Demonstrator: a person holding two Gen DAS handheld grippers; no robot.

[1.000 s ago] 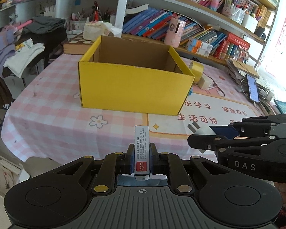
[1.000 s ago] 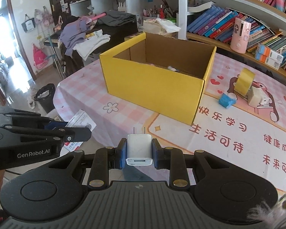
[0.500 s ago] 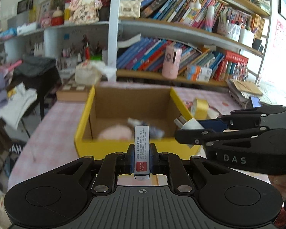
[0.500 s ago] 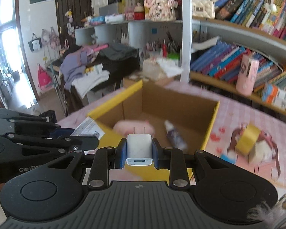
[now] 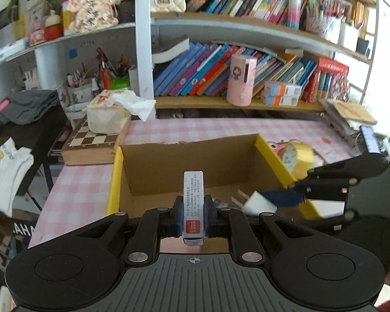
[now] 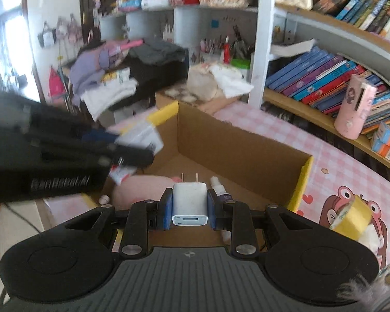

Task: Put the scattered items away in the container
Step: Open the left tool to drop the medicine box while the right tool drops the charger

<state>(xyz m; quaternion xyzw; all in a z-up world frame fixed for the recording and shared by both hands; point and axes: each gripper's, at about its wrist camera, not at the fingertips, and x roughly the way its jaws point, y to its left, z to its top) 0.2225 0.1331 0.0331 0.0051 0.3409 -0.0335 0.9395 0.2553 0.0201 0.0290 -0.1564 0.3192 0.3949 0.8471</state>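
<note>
I hold a narrow white carton (image 5: 193,202) upright in the left gripper (image 5: 193,214), whose jaws are closed flat against its two long sides. The right gripper (image 6: 189,205) is clamped the same way on a white plug-in charger (image 6: 189,202), prongs pointing away from me. Both loads hang over the open top of the yellow cardboard box (image 5: 270,156), which lies directly ahead of and below both sets of fingers.

Procedure, as I judge it:
1. Bring each load further inside the rim, so that neither clips the near wall on the way down.
2. Lower before opening. A pink soft object (image 6: 143,188) and a small spray bottle (image 6: 219,188) already lie on the box floor just beyond the right fingers; a short drop avoids bounce.
3. Open one gripper at a time. The two tools sit close together, the left one just to the left of the right fingers, and could collide.

Beyond the box, to the right of the fingers, a roll of yellow tape (image 6: 351,214) is not yet collected. It rests on the pink checked tablecloth (image 5: 221,130). A chessboard box (image 5: 91,145) with a tissue pack (image 5: 109,115) on it sits beyond the box on the left. Crowded bookshelves (image 5: 247,65) line the wall behind the table.
</note>
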